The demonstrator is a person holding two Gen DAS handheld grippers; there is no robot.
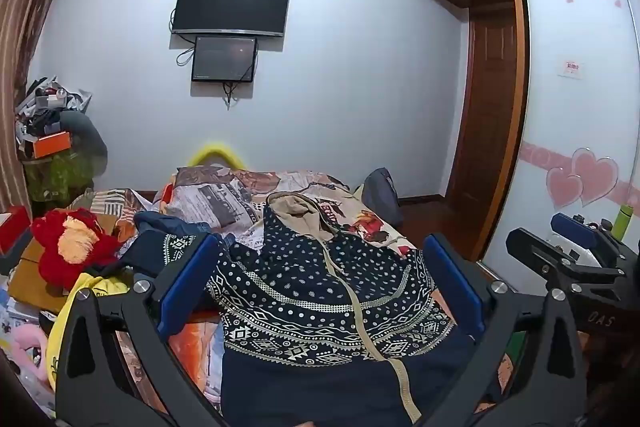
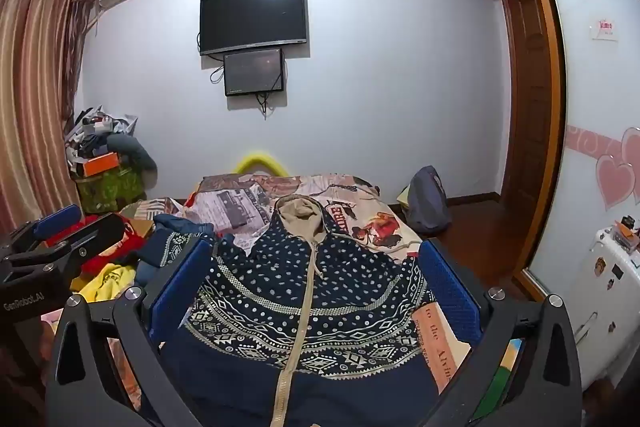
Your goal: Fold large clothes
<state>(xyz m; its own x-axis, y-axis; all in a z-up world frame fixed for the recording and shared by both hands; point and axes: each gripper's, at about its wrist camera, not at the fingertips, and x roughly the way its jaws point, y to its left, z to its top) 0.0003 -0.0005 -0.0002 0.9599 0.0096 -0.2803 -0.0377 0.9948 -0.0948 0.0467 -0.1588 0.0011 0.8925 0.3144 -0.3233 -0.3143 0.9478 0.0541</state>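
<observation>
Navy patterned zip hoodie with beige hood (image 2: 296,291) lies spread on the cluttered printed bedspread (image 2: 372,223); left gripper (image 1: 320,291) and right gripper (image 2: 316,291) hover with jaws wide apart, empty. A pinch could snag the bedspread too.

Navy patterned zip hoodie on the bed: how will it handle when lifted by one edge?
The navy patterned zip hoodie is likely floppy: it lies flat with soft wrinkles. Probably fairly heavy, given the beige fleece-lined hood. The beige drawstring may dangle.
</observation>
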